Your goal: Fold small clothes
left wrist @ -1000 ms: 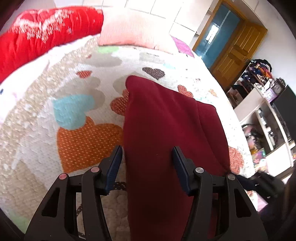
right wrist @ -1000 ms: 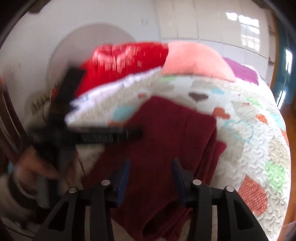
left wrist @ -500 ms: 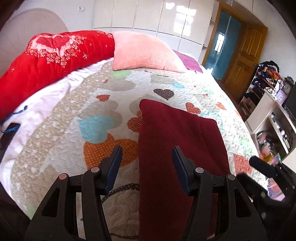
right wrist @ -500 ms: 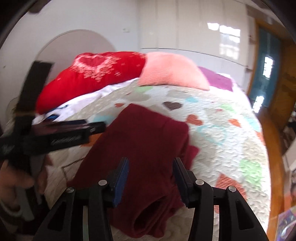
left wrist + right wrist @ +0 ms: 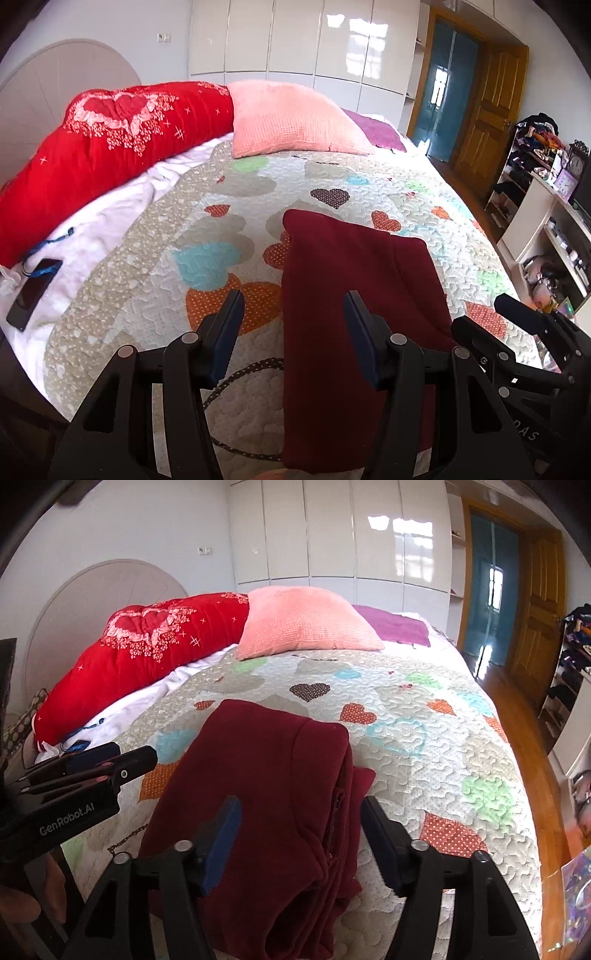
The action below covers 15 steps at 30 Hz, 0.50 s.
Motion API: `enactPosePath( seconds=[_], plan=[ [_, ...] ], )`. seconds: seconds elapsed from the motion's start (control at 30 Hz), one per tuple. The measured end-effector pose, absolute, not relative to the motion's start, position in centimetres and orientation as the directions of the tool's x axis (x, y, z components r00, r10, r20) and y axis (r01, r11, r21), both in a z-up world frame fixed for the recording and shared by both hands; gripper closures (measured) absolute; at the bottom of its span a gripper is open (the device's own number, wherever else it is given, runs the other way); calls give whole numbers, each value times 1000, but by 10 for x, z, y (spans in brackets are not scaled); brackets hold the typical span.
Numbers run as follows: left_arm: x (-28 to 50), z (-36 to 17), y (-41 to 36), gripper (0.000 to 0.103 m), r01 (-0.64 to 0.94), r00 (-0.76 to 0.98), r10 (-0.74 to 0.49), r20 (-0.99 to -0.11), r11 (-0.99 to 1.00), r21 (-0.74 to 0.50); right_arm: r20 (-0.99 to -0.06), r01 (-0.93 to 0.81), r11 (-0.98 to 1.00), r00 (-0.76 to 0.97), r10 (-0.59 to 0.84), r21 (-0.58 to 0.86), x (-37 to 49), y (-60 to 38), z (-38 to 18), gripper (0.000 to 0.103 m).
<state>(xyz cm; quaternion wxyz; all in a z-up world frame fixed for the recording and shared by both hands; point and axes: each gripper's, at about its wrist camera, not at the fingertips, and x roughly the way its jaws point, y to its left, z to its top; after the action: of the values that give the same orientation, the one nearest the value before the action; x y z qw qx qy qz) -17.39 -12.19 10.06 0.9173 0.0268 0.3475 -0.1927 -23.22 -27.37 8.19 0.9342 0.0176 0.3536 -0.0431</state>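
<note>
Spread across the quilt, the folded garment was released; left gripper was held spread, right gripper opening, empty. Another fold seemed needed.

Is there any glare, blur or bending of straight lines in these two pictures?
Left wrist view: sharp; window glare on the glossy white wardrobe doors; the brown wooden door frame bows. Right wrist view: sharp; the same glare on the doors, and a bright reflection on the wooden floor.
</note>
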Motion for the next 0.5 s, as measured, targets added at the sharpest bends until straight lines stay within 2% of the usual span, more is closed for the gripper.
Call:
enactPosePath(
  seconds=[0.5],
  plan=[
    [-182, 101, -125, 47, 374, 709, -314, -631, 927, -42, -674, 111, 994, 736, -66, 24, -232, -277, 78, 33]
  ],
)
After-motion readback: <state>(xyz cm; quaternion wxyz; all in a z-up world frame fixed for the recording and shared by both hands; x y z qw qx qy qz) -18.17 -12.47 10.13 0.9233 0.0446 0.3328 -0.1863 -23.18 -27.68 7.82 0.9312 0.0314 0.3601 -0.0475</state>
